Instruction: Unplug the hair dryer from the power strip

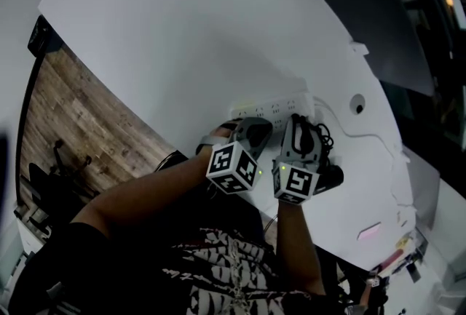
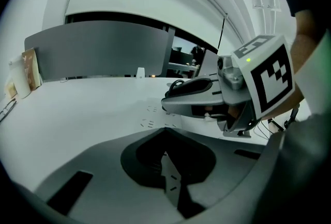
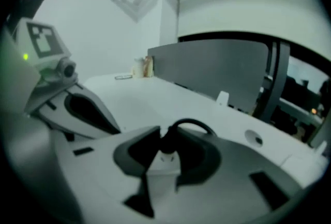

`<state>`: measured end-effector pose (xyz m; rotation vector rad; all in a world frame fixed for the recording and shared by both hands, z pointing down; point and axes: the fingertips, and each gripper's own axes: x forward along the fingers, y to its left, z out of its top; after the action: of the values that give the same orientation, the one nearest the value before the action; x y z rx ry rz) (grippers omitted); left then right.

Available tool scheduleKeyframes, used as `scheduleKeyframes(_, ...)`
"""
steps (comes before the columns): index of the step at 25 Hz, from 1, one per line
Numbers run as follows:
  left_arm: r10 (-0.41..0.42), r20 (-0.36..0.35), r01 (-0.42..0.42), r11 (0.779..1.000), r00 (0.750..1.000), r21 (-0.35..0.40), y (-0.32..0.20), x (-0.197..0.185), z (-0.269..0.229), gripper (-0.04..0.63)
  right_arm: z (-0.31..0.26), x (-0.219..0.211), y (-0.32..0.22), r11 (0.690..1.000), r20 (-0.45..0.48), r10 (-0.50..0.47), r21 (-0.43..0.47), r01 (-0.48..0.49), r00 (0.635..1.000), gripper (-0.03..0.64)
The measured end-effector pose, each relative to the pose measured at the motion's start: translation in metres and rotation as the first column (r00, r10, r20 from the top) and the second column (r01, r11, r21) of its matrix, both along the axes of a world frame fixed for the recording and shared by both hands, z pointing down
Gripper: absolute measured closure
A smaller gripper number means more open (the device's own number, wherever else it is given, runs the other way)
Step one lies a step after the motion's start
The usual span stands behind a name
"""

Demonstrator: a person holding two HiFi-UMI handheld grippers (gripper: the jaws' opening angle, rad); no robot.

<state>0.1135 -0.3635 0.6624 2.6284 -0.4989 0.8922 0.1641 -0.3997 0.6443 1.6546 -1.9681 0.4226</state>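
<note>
Black plug (image 3: 166, 141) stands in the white power strip (image 3: 164, 165), its cord (image 3: 194, 125) looping up and over to the right; right gripper view blurred, details soft.
Right claw (image 3: 168, 153): jaws part-way open and closed onto the plug, one on either side, with the strip's end showing just below them.
Power strip lies on the white counter (image 1: 182, 37), near its right-hand edge in the head view, sockets facing up.
Left claw (image 2: 165, 132): jaws drawn together, only a thin toothed sliver of light between the pads, nothing held; tips sit over the strip's socket slots; contact with the strip not clear.
Pose: both grippers side by side and close, slanting down and away from the person; marker cubes toward the body, left cube (image 1: 233, 166) just beside right cube (image 1: 296, 182); left forearm (image 1: 145, 193) comes in from lower left, right forearm (image 1: 298, 248) almost straight up from the bottom edge.
Surroundings: grey partition (image 2: 103, 52) along the counter's far side; wood floor (image 1: 80, 124) left of the counter.
</note>
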Motion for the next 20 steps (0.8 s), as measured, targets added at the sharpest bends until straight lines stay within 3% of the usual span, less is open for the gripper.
scheduleKeyframes(3, 0.006, 0.004, -0.006, 1.000, 1.000, 0.001, 0.001, -0.002, 0.001, 0.568, 0.002, -0.007, 0.000, 0.999, -0.084, -0.044, 0.004, 0.044, 0.996, 0.503)
scheduleKeyframes(7, 0.008, 0.009, -0.008, 1.000, 1.000, -0.013, 0.004, -0.003, 0.002, 0.568, 0.003, -0.009, 0.002, 0.999, -0.098, -0.044, 0.015, 0.046, 0.994, 0.502)
scheduleKeyframes(11, 0.037, 0.024, -0.037, 0.999, 0.999, 0.000, 0.001, -0.003, 0.008, 0.568, 0.010, -0.007, 0.000, 0.999, -0.056, -0.025, 0.027, 0.027, 0.998, 0.495)
scheduleKeyframes(20, 0.071, 0.064, -0.070, 0.997, 0.995, -0.015, 0.006, -0.001, 0.017, 0.568, 0.027, -0.010, 0.026, 0.991, 0.141, -0.011, -0.127, 0.029, 0.990, 0.414)
